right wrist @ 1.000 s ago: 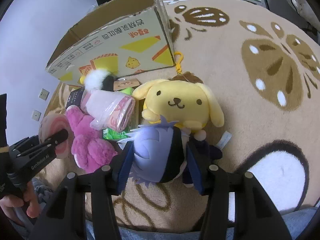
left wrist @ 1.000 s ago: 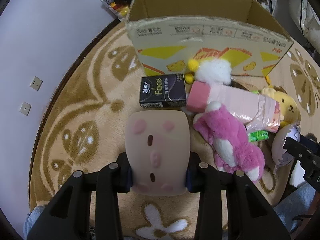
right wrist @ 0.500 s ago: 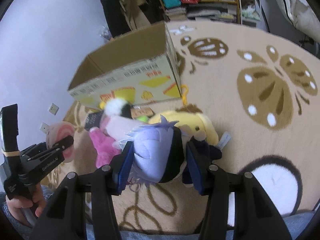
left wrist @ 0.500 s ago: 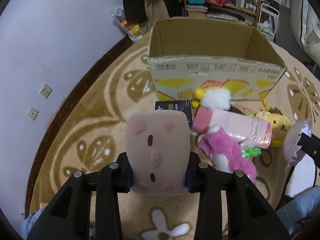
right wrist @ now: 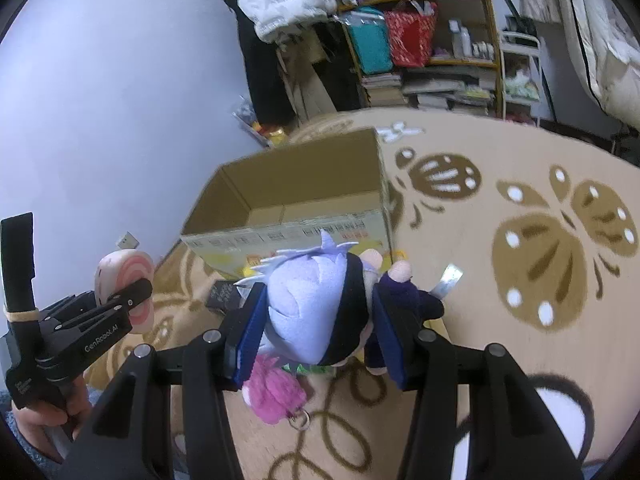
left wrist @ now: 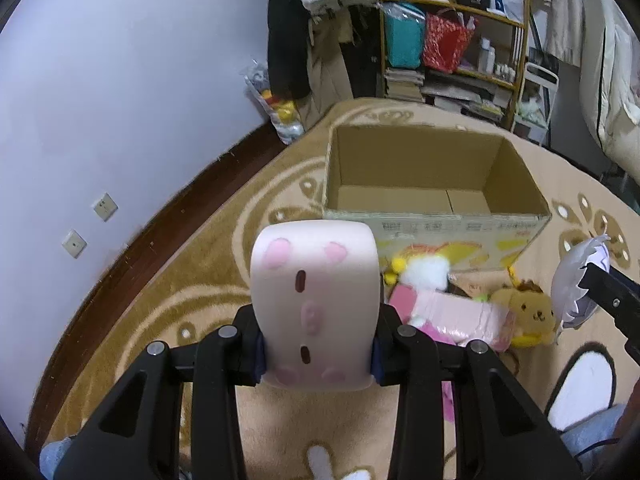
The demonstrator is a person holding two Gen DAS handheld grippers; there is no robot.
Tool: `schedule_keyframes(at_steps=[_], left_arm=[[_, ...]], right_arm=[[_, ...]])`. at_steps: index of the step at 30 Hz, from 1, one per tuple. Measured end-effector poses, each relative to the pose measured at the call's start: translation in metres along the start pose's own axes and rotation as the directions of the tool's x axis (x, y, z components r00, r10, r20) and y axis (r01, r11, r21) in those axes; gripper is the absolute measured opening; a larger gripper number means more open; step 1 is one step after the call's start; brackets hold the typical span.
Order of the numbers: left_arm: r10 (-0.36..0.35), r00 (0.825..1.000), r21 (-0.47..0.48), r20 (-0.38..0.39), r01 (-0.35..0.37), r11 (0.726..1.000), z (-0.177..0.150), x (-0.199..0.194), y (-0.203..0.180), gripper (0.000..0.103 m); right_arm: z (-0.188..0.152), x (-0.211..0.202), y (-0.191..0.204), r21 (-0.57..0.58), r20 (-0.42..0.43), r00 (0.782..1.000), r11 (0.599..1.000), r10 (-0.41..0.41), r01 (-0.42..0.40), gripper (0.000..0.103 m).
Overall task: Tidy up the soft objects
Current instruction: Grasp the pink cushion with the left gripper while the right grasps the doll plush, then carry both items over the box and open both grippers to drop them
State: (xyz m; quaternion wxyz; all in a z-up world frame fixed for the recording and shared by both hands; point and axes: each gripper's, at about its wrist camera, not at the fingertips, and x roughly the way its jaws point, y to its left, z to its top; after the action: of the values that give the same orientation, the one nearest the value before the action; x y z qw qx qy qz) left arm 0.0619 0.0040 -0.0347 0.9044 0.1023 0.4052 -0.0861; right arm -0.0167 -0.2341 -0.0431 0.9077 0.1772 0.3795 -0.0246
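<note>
My left gripper [left wrist: 316, 354] is shut on a pale pink squishy pad [left wrist: 314, 296] with pink paw marks, held above the rug. My right gripper [right wrist: 316, 328] is shut on a lilac-haired plush doll [right wrist: 316, 304] in dark clothes, also lifted. An open cardboard box [left wrist: 432, 184] stands empty just beyond both, seen too in the right wrist view [right wrist: 296, 196]. On the rug before the box lie a pink wrapped roll [left wrist: 456, 314], a yellow dog plush [left wrist: 528, 316], a white pompom toy [left wrist: 426, 272] and a pink plush [right wrist: 274, 394]. The left gripper [right wrist: 100, 312] shows at the left of the right wrist view.
A patterned beige rug [right wrist: 520, 264] covers the floor. A white wall with two sockets [left wrist: 90, 220] runs along the left. Cluttered shelves [left wrist: 452, 40] and hanging clothes stand behind the box. A black tissue pack [right wrist: 222, 292] lies by the box. A person's hand [right wrist: 44, 412] holds the left gripper.
Both grippers have risen with their toys still held and tipped up, so the box's empty inside and the shelves behind it have come into view. The toys on the rug look farther below.
</note>
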Motion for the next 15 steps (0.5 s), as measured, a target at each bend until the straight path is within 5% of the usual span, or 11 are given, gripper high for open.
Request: schedule_keyframes(at_steps=[15], left_arm=[[-0.047, 0.981, -0.011, 0.187, 0.050, 0.999, 0.032, -0.002, -0.001, 0.036]], right_arm=[[0.040, -0.003, 0.014, -0.036, 0.116, 0.990, 0.997, 0.075, -0.071, 0.055]])
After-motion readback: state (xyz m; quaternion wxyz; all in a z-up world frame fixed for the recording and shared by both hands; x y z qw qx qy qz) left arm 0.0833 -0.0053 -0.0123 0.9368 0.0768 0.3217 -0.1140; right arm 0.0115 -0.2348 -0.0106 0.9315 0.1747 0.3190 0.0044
